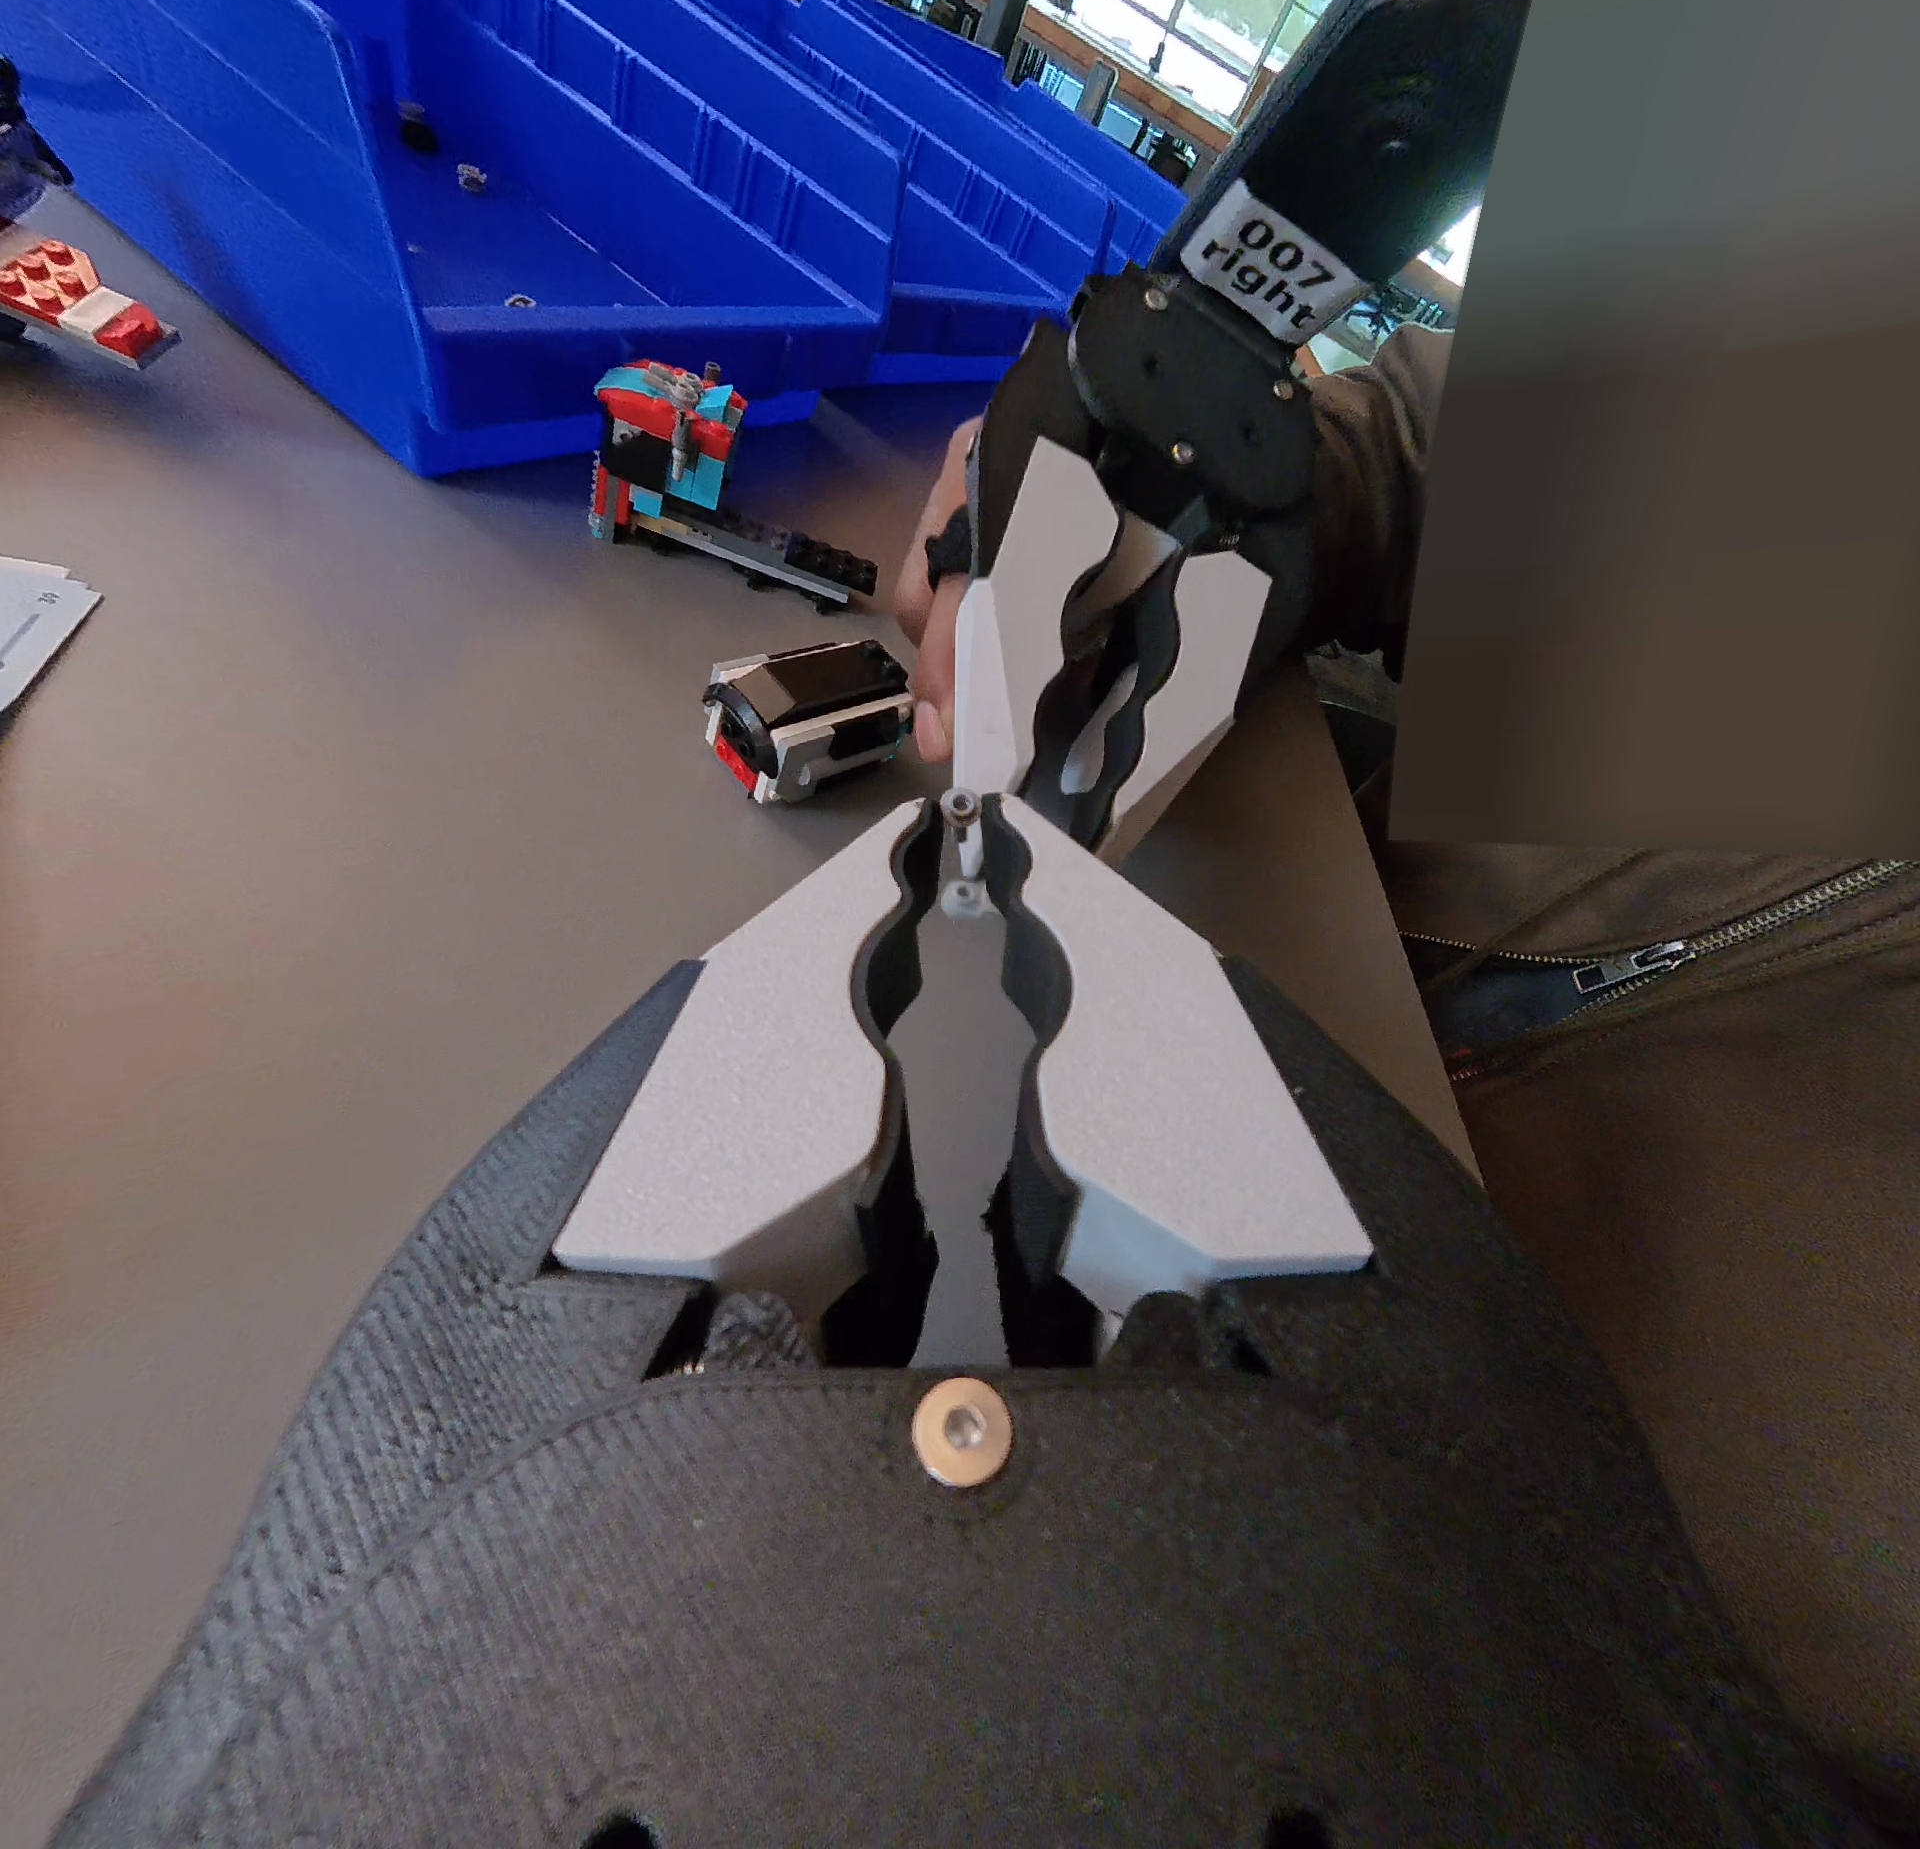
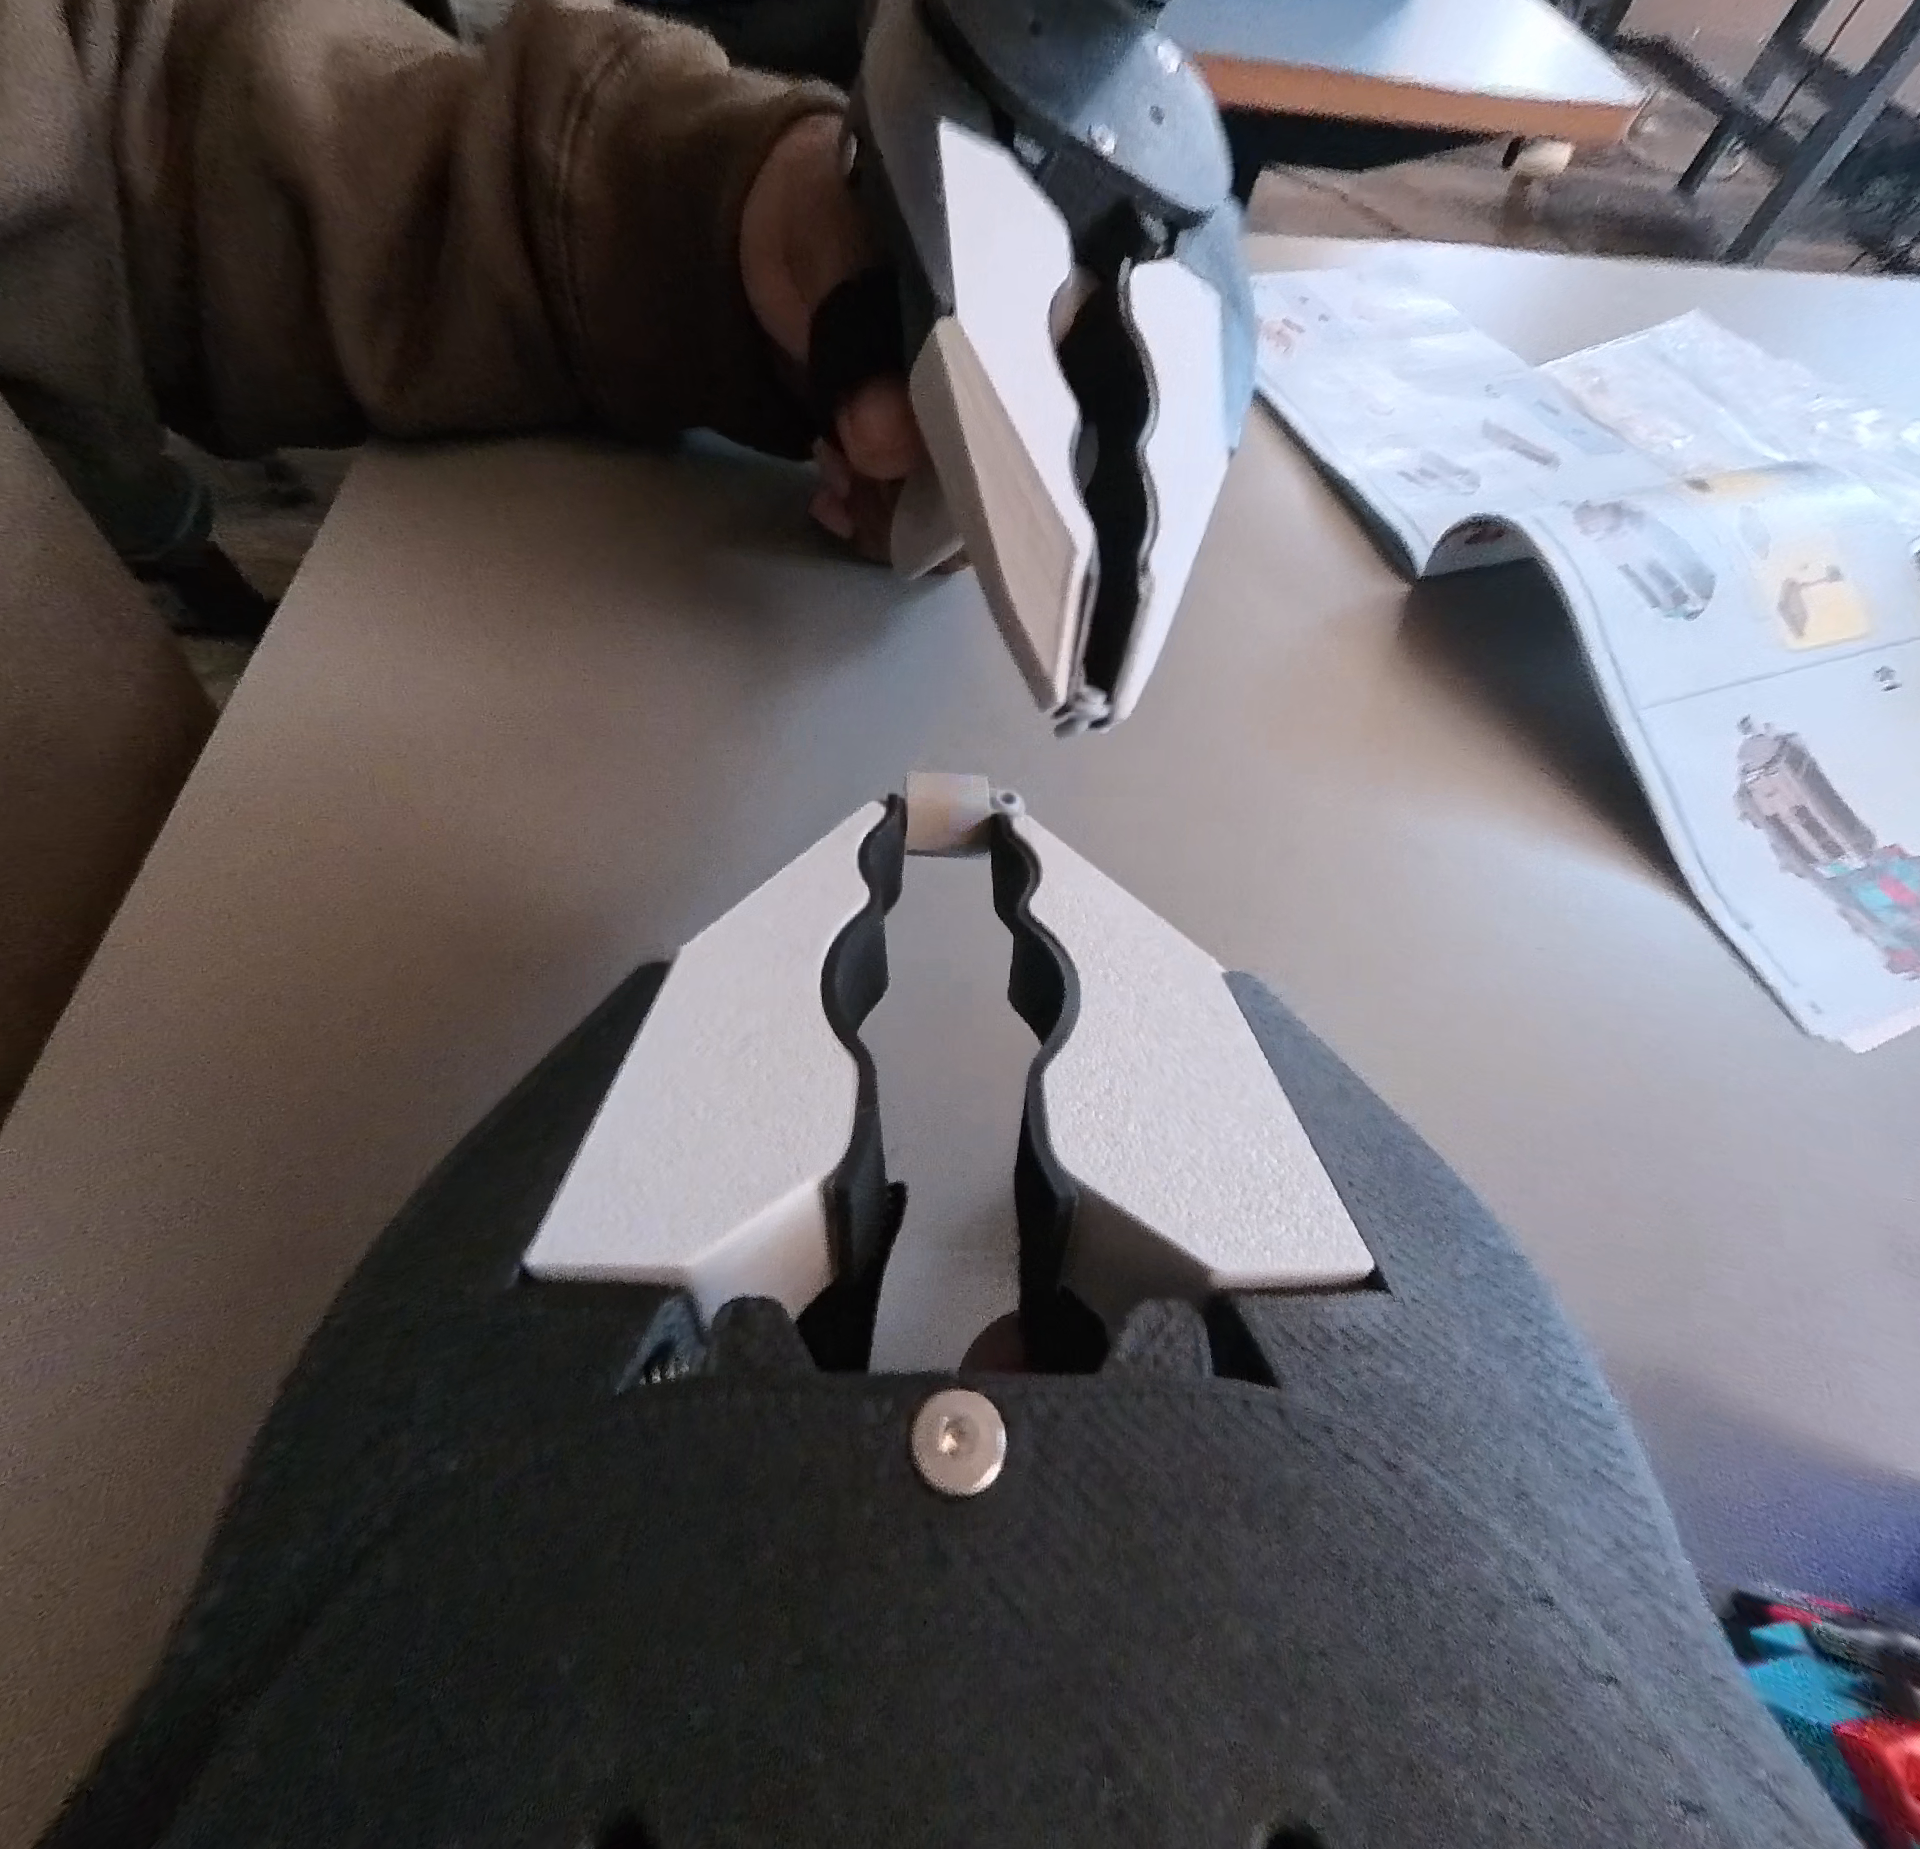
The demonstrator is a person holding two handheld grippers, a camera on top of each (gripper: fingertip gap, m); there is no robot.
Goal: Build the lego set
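On the left of the grey tabletop [image 1: 312, 864] lie a red and white brick-built wing piece [image 1: 83, 313] and the corner of a printed sheet [image 1: 31, 625]. Behind them runs a row of blue plastic storage bins [image 1: 623, 189], with a red, teal and black brick assembly on a dark plate [image 1: 686, 469] just in front. A black and white brick-built pod with a red end [image 1: 810, 719] lies nearer the middle. The left gripper [image 1: 963, 823], seen from its own camera, has its black wavy pads nearly together and pinches a small light grey brick piece with a round hole [image 1: 964, 869], which runs lengthwise along the fingers. Right of it and slightly farther off, the right gripper [image 2: 948, 812] clamps a small pale grey block-shaped brick piece [image 2: 943, 812] crosswise between its tips, with a tiny stud [image 2: 1006, 802] sticking out on the right side. The two gripper tips face each other over bare table, near but apart, and the left one's piece sits just above and to the right in the right wrist view. An open illustrated instruction booklet [image 2: 1610, 511] lies farther right. A white tag with printed characters [image 1: 1273, 267] sits on the right gripper's body; I leave its writing unread. No brand is legible.
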